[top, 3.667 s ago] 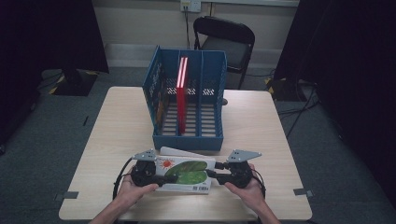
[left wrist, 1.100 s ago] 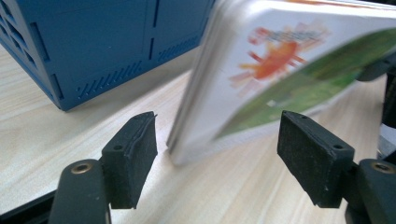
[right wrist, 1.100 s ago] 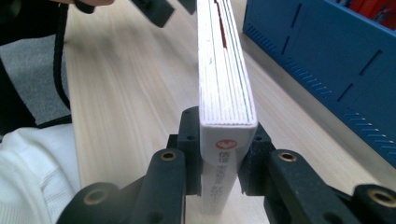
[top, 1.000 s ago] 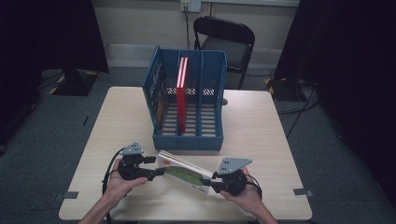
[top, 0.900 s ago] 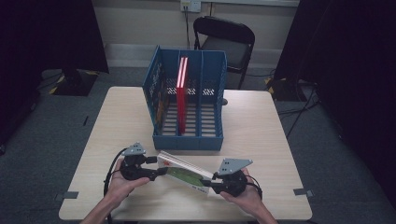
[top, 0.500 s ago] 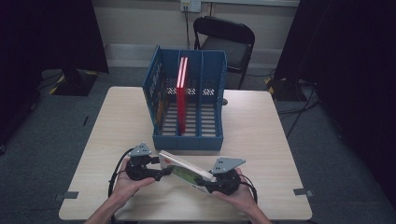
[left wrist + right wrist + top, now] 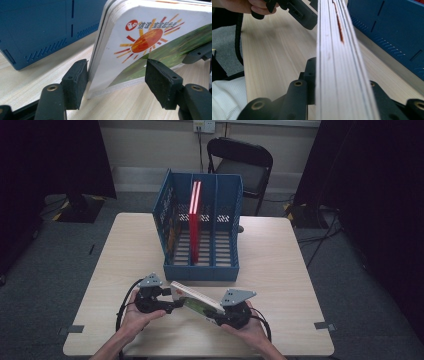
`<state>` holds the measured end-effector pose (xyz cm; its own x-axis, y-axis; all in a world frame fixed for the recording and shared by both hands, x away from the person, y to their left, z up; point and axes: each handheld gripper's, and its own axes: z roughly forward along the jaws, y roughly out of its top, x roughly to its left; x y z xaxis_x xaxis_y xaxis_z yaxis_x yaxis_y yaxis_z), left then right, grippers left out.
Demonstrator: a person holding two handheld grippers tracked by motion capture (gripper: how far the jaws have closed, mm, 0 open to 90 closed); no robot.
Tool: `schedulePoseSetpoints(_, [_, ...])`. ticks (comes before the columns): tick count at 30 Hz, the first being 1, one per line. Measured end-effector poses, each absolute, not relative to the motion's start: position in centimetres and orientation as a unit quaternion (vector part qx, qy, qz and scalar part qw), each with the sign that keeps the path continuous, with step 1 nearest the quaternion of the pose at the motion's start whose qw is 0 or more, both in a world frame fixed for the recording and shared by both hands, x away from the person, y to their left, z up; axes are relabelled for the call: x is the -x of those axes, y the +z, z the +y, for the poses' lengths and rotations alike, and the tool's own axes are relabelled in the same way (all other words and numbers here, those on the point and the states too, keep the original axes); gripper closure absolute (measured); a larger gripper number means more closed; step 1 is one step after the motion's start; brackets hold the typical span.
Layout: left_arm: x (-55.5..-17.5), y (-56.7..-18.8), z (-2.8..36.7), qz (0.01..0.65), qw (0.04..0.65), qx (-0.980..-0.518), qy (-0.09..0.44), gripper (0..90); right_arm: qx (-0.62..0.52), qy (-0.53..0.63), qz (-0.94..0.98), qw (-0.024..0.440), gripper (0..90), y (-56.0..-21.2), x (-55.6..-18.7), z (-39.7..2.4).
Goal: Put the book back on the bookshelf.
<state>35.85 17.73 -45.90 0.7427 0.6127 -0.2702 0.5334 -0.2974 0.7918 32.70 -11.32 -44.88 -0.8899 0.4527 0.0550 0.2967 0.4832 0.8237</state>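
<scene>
- Two tongs work one picture book (image 7: 196, 297), tilted up just in front of the blue file rack (image 7: 200, 270) on the surface (image 7: 280, 265).
- Left tongs (image 7: 116, 82): spread around the book's corner, one pad touching, not pinching.
- Right tongs (image 7: 339, 95): pinching the book's edge.
- Step: standing the book upright. Next: lift it into a free slot beside the red book (image 7: 194, 222).

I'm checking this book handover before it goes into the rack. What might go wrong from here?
1. The right gripper clamps the book by its edge; the left gripper has a gap at one pad, so the tilted book may swing or slip.
2. The book's lower corner rests on the table and could drag or catch as it is lifted.
3. The blue file rack stands close ahead, so the book might knock its front wall.
</scene>
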Motion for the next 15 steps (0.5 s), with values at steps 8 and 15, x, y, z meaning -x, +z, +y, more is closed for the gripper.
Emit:
schedulePoseSetpoints(8, [-35.94, -46.06, 17.60, 0.355, 0.470, -0.807, 0.044, 35.7, -0.220, 0.453, 0.859, 0.092, 72.2, -45.41, -32.87, -10.54])
schedulePoseSetpoints(15, [-35.96, -46.17, 17.56, 0.350, 0.462, -0.814, 0.045, 35.7, -0.223, 0.448, 0.861, 0.091, 76.0, -45.33, -33.01, -10.58])
